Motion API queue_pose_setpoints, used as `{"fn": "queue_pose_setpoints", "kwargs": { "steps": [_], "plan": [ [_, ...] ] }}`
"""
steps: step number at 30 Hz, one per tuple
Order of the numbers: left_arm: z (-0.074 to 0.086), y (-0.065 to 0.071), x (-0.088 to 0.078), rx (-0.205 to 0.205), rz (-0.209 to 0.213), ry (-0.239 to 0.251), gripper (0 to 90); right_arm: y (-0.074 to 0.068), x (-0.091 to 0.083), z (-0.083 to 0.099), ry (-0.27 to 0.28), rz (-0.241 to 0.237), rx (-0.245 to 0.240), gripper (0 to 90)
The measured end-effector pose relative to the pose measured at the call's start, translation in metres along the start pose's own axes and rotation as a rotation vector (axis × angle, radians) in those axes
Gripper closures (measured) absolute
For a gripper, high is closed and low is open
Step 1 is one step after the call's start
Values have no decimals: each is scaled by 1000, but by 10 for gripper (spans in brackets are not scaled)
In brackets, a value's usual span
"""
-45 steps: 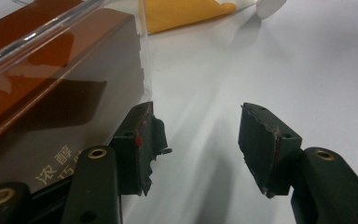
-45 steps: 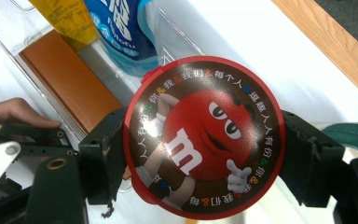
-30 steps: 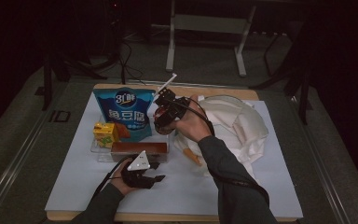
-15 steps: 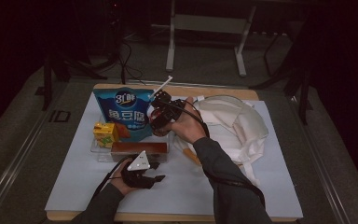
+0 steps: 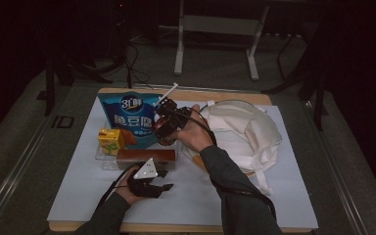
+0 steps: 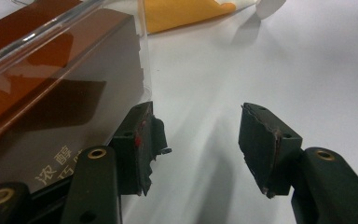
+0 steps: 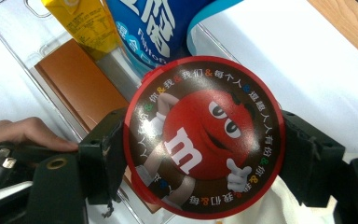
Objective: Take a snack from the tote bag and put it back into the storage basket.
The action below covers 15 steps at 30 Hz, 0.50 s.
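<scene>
Holding round M&M's tin [image 7: 204,137] in your right gripper [image 7: 205,154], fingers pinching it across its rim from both sides, printed face toward camera. Tin hangs above clear tray [image 7: 9,28], over gap beside brown box [image 7: 81,84]; blue pouch [image 7: 163,28] and yellow carton [image 7: 81,21] just beyond. Likely move: straight down into tray. Your left gripper [image 6: 198,149] rests on table [image 6: 261,60], fingers spread, nothing between, touching or just beside tray's near wall; cannot tell which.
</scene>
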<state>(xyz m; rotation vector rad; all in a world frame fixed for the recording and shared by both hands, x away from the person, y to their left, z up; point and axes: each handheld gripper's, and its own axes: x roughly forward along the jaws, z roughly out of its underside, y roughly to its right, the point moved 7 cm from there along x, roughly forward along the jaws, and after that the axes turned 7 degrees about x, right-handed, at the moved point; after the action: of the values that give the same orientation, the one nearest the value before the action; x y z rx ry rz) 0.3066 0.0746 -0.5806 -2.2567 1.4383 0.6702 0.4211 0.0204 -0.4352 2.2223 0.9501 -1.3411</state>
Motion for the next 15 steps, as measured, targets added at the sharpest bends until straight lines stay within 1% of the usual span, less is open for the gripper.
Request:
{"fn": "queue_pose_setpoints", "kwargs": {
  "steps": [9,15],
  "plan": [
    [0,0,0,0,0,-1,459,3,7,1,-7,-2,12,256],
    [0,0,0,2,0,-4,458,2,9,2,-12,-7,13,255]
  ]
}}
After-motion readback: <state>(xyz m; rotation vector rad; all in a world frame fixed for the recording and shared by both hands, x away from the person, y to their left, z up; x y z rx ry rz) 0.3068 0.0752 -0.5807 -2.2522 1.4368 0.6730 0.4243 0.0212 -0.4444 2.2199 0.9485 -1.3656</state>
